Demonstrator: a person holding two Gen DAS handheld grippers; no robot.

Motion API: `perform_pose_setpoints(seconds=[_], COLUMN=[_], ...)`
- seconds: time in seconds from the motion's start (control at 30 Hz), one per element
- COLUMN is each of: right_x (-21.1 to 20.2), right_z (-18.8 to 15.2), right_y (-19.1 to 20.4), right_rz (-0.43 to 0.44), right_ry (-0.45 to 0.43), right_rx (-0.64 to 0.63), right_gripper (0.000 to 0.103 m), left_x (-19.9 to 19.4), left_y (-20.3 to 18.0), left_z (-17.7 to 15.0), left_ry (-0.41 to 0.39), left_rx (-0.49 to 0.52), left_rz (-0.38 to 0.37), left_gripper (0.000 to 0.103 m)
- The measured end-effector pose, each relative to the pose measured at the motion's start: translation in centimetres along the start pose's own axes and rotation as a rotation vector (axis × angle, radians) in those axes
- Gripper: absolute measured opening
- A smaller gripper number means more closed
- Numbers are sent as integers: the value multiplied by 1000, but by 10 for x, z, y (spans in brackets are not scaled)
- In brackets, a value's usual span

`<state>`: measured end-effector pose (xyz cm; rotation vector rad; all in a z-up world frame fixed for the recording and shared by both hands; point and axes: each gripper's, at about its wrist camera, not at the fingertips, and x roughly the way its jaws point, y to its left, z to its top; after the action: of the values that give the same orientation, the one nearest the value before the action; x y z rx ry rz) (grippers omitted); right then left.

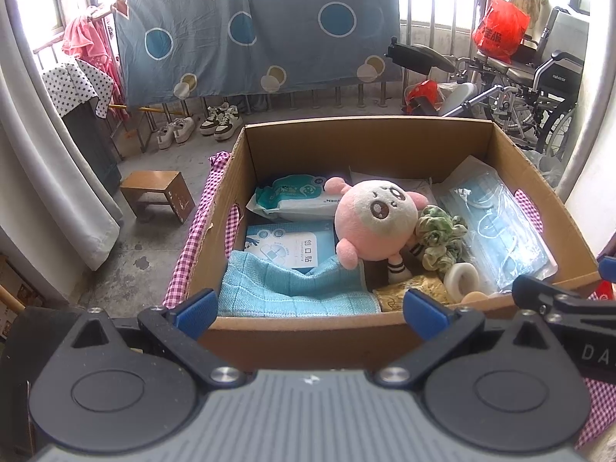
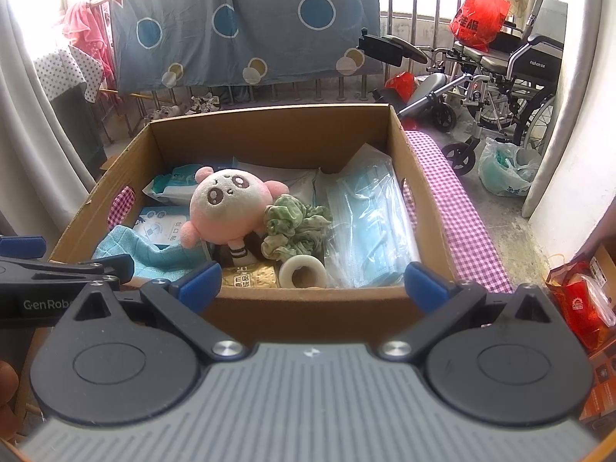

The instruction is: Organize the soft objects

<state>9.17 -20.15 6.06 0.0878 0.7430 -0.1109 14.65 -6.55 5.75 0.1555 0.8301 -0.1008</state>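
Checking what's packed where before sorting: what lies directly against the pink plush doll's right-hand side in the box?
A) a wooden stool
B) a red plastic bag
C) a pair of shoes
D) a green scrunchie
D: the green scrunchie sits touching the pink plush doll inside the cardboard box, beside the bagged face masks.

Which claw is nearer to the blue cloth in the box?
Left. The left claw hangs open right before the cloth, at the box's near wall. The right claw is open further right, facing the tape roll.
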Motion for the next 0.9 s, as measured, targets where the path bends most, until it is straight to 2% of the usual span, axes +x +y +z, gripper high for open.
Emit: perform_pose_setpoints(seconds=[0.9], right_x=[-1], right_z=[0], right_y=[1], right_rz=[-1], right_ry=[7], right_rx=[4], right_gripper=[102], left_x=[1], left_y=[0], left_z=[-2], left_ry=[10], left_rx=[-5], left_rz=[-1], left_gripper=[103])
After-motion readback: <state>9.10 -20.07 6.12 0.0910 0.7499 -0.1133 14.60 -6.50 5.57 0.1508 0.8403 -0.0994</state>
